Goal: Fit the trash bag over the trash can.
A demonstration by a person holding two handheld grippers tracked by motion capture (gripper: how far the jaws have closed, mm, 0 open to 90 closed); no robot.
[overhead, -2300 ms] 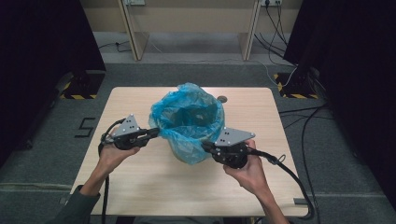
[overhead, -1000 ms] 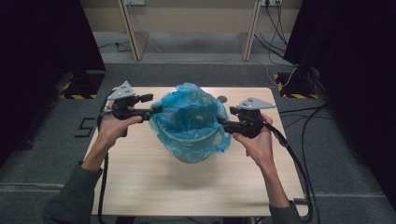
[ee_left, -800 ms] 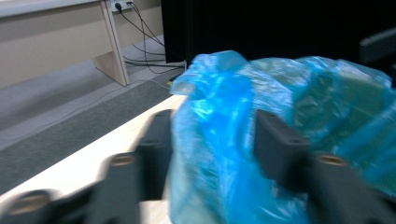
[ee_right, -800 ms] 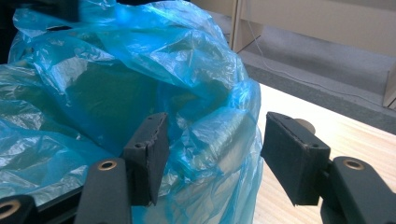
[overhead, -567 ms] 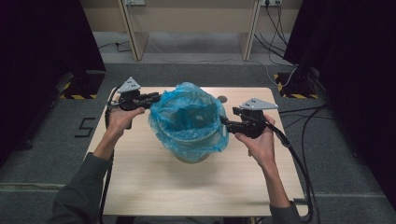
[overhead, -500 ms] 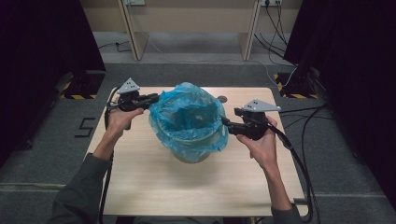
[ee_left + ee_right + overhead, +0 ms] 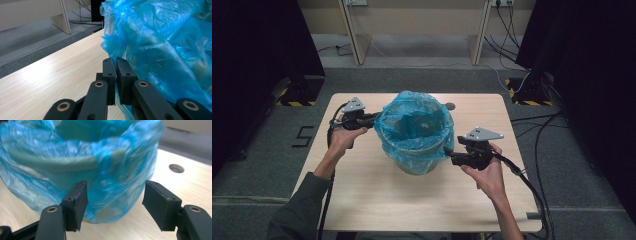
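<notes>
A blue plastic bag (image 7: 414, 125) lines a pale round bin (image 7: 417, 169) standing mid-table, with the film folded down over the rim. My left gripper (image 7: 376, 119) is at the bag's left side. In the left gripper view its jaws (image 7: 114, 61) are shut on a thin fold of the blue bag (image 7: 162, 45). My right gripper (image 7: 447, 152) is low at the bin's right side. Its jaws (image 7: 116, 188) stand open and have just been opening a little wider, with the hanging bag (image 7: 75, 157) just beyond them, apart from the pads.
The wooden table (image 7: 412, 205) has bare surface in front of the bin and a small round hole (image 7: 450, 106) behind it, also visible past the right gripper's jaws (image 7: 176, 168). Cables trail from both grippers. Grey floor and desk legs lie beyond.
Both hands have sunk from near the bag's top to lower on its sides. The left gripper's jaws closed on the film, and the right hand moved nearer the front.
</notes>
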